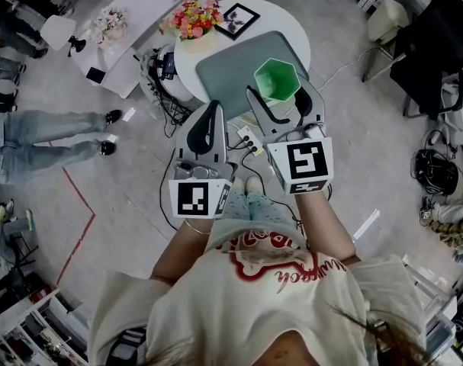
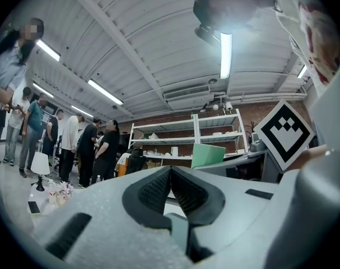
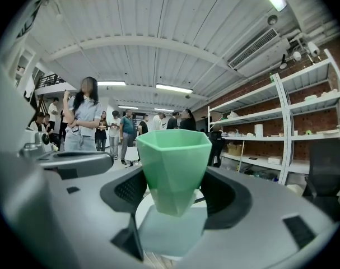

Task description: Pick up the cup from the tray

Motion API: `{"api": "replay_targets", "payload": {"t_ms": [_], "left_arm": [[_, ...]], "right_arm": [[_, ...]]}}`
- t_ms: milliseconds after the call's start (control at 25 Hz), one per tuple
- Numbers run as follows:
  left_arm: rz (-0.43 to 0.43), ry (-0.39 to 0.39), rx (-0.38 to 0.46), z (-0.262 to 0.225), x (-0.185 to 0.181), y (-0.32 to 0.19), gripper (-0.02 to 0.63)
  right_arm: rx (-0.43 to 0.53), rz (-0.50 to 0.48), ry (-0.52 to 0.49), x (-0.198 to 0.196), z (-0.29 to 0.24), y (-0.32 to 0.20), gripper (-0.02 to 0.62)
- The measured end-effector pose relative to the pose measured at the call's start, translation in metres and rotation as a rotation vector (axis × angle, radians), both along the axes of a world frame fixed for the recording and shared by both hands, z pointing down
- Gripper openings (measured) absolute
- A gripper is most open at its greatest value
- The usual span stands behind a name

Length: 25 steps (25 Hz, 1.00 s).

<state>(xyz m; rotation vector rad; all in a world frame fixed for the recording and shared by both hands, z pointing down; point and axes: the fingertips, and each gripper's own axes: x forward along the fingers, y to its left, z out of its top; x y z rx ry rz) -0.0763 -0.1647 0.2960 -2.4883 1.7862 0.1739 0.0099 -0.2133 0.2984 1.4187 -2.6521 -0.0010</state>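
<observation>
The right tool [image 3: 172, 190] clamped the green cup [image 3: 173, 161] over the tray [image 1: 223, 75], the left tool [image 2: 171, 175] closed empty; lifting clear seemed next.

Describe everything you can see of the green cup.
The green cup is a pale, matte, plastic-looking tumbler with flat facets, a hexagonal rim and a narrower base, and no handle. It stands upright, and from the head view it looks empty. The right gripper is closed on it, one jaw pad against each side. Its base appears to hang above the grey tray, though contact cannot be ruled out.
</observation>
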Motion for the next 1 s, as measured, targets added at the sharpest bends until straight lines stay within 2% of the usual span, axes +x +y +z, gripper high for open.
{"api": "replay_targets", "payload": {"t_ms": [320, 720, 1000], "left_arm": [[0.019, -0.006, 0.039, -0.016, -0.002, 0.019, 0.014], [0.110, -0.007, 0.026, -0.017, -0.006, 0.091, 0.014], [0.117, 0.001, 0.052, -0.031, -0.008, 0.126, 0.014]], "right_arm": [[0.017, 0.026, -0.009, 0.003, -0.010, 0.028, 0.310], [0.017, 0.106, -0.021, -0.004, -0.015, 0.113, 0.311], [0.041, 0.113, -0.035, -0.007, -0.031, 0.150, 0.311]]}}
